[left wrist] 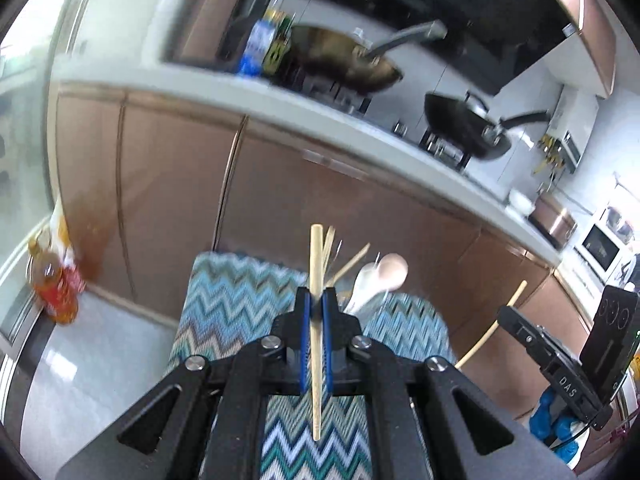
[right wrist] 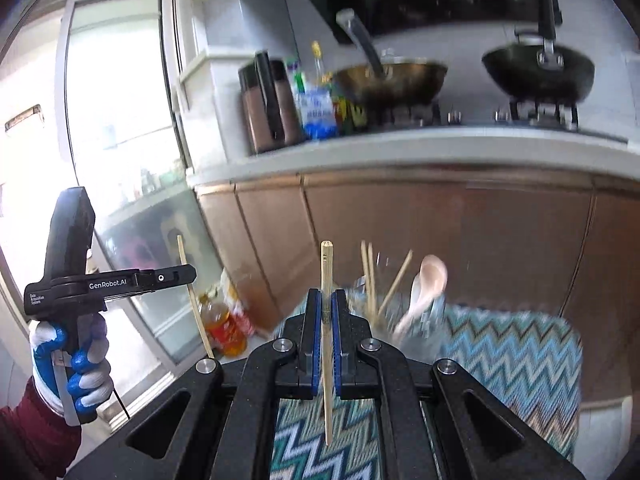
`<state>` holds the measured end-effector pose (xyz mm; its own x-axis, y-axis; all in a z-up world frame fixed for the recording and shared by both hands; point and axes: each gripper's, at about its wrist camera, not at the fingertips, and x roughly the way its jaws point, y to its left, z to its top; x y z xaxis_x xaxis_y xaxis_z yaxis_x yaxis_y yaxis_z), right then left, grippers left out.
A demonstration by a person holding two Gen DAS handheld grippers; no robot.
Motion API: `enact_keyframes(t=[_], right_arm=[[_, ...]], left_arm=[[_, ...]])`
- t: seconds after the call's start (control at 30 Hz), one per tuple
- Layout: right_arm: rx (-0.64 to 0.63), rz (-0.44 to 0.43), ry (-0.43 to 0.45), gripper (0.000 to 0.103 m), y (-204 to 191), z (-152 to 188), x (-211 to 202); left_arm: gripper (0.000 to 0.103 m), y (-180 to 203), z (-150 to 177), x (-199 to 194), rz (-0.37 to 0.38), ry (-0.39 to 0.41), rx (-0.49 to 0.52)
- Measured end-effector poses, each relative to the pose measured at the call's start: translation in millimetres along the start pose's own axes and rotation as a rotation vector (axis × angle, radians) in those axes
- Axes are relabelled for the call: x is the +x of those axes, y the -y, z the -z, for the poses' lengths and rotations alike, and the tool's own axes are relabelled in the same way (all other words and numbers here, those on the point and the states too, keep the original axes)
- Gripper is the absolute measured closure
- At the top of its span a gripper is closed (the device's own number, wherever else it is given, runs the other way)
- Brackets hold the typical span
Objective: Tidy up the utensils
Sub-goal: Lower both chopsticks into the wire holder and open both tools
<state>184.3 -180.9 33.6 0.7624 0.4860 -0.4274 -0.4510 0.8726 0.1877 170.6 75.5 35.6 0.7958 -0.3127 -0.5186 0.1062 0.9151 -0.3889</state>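
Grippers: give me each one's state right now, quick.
Left gripper: closed on a wooden chopstick.
Right gripper: closed on another chopstick.

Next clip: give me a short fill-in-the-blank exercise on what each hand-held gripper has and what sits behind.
1. The left hand-held gripper is shut on one pale wooden ____.
2. The right hand-held gripper holds ____ chopstick(s).
3. The tabletop's zigzag-patterned cloth is mostly ____ and white.
4. The pale ceramic spoon stands among more ____.

Missing words: chopstick; one; blue; chopsticks

Black gripper (right wrist: 329, 312) with blue pads, silver screws; blue-and-white glove (right wrist: 72, 364), maroon sleeve (right wrist: 24, 436).
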Motion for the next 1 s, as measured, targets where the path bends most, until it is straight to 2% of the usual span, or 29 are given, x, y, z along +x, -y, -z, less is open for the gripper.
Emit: enact_keyframes(t=[0.17,0.43,0.77,1.0], right_arm=[[-0.012,0.017,0.099,0.098,6,-28,8],[-0.026,0.023,0.174,0.098,20,-55,51],[-0.055,0.042,0.144,0.098,38,-41,119],[-0.065,0.066,0.108,0.098,50,-21,153]], left_arm=[[0.098,20,-42,10,0.012,0.1,0.02],[0.098,40,-78,61,0.009,0.174,0.014],[0.098,30,-79,156,-0.028,0.149,-0.003],[0.098,20,-65,197,-0.05,0.129,0.0]])
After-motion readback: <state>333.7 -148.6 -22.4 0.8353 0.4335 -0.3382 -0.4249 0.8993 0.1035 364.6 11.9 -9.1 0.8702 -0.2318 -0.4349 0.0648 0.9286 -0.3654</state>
